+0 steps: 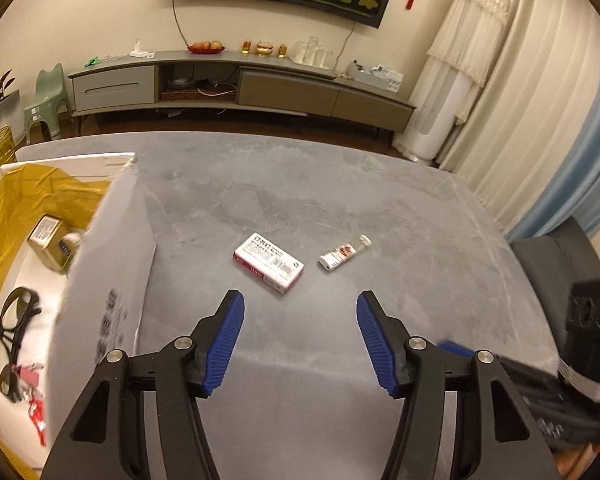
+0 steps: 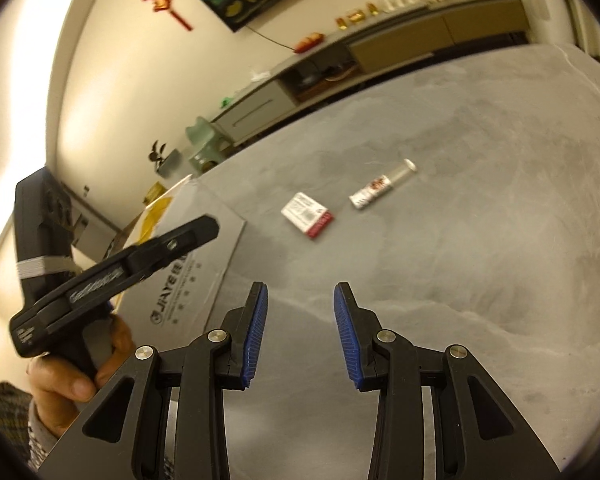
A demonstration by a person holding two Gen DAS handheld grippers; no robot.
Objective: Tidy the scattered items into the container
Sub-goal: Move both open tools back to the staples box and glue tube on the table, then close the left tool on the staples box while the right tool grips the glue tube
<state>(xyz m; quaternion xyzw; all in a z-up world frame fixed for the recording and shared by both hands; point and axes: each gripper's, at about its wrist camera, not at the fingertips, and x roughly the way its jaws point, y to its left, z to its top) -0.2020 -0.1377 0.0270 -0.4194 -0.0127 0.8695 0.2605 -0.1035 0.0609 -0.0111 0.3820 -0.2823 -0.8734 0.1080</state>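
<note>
While both claws gape empty, the left claw (image 1: 300,312) hovers just short of the white-and-red box (image 1: 269,263)

The right tool (image 2: 300,332) hangs parted over the grey table (image 2: 480,280), well short of the small box (image 2: 308,216).

The surface (image 1: 340,184) looks like matt grey stone with pale veins. The box (image 1: 104,280) is plain cardboard lined with shiny gold foil (image 1: 28,192). The small carton (image 1: 269,263) is printed card; the vial (image 1: 344,253) is clear and glossy. Each tool's pads (image 1: 224,340) are ribbed blue rubber on black plastic.
</note>
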